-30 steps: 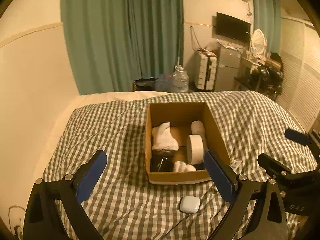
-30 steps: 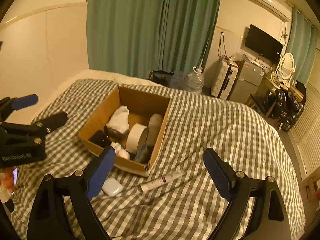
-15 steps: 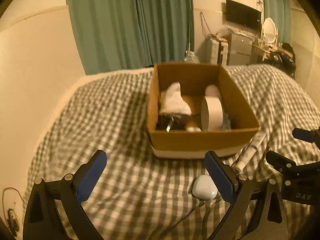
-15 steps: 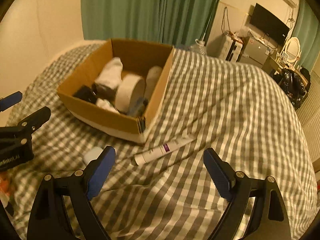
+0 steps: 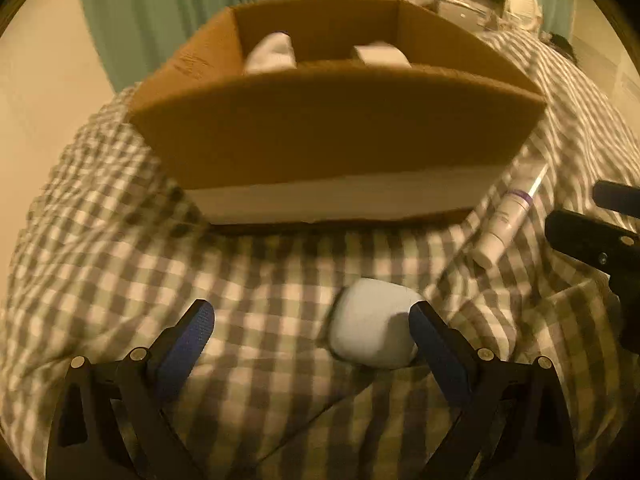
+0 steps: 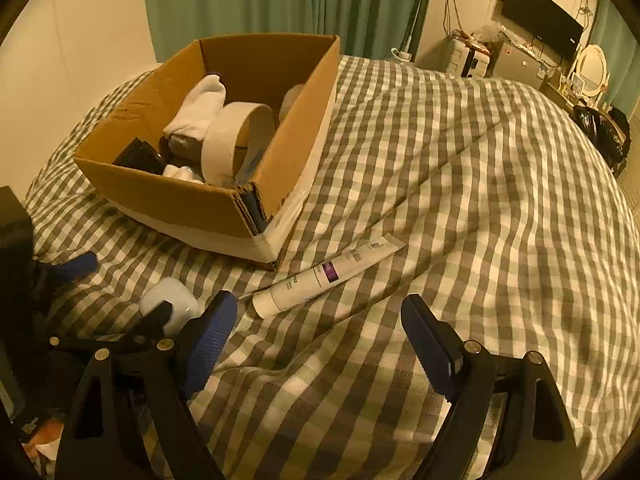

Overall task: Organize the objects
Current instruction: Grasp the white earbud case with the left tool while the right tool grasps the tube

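Observation:
A cardboard box (image 6: 188, 196) (image 5: 336, 128) sits on the checked bedspread and holds a white sock, a tape roll (image 6: 236, 140) and dark items. A white earbud case (image 5: 372, 324) (image 6: 170, 304) lies in front of the box. My left gripper (image 5: 312, 328) is open, low over the bed, with the case just inside its right finger. A white tube with a purple band (image 6: 328, 274) (image 5: 508, 216) lies right of the box corner. My right gripper (image 6: 320, 320) is open and empty, just short of the tube.
The checked bedspread (image 6: 480, 160) spreads wide to the right. Green curtains (image 6: 280, 0) hang behind the box. A TV, a mirror and shelves (image 6: 540, 40) stand at the far right.
Both grippers have come down and forward toward the bed. The earbud case now lies between the left fingers, and the tube is closer to the right gripper.

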The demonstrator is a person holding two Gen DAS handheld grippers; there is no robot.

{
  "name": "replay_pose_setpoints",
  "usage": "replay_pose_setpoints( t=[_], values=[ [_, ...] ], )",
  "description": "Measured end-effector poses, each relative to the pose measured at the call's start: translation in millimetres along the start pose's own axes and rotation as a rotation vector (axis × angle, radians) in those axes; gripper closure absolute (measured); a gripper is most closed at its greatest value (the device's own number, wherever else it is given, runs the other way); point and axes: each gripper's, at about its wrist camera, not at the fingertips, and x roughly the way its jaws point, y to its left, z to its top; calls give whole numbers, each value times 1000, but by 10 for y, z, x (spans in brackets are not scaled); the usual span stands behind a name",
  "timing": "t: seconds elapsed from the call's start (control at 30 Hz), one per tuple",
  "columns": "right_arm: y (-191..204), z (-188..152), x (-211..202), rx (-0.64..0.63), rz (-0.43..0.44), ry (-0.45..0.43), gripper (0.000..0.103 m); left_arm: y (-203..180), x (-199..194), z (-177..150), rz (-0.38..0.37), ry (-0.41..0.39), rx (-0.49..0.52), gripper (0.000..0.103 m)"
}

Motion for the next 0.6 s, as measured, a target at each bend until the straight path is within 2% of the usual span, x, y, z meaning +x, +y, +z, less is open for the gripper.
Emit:
replay_pose_setpoints(
  t=[0.1, 0.13, 0.27, 0.3, 0.33, 0.37, 0.5, 0.6],
  values=[
    [-32, 7, 23, 21, 13, 12, 19, -114, 68, -13, -21, 14, 38, 7],
    [-44, 4, 24, 26, 16, 15, 19, -143, 88, -17, -33, 20, 50, 11],
    [-23, -1, 28, 24, 3, 16, 19, -187, 162, 4, -75, 35, 52, 19],
    [-20, -3, 28, 23, -1, 17, 19, -190, 189, 22, -89, 43, 48, 24],
    [-19, -5, 29, 23, -5, 18, 19, -191, 202, 27, -94, 45, 47, 40],
    [-22, -8, 30, 23, 5, 20, 19, -205, 213, 34, -98, 50, 52, 52],
    [-12, -13, 37, 22, -20, 27, 22, -229, 133, 18, -86, 34, 67, 52],
    [36, -17, 61, 0, -58, 42, 23, -138, 3, 12, -77, 17, 37, 52]
  ],
)
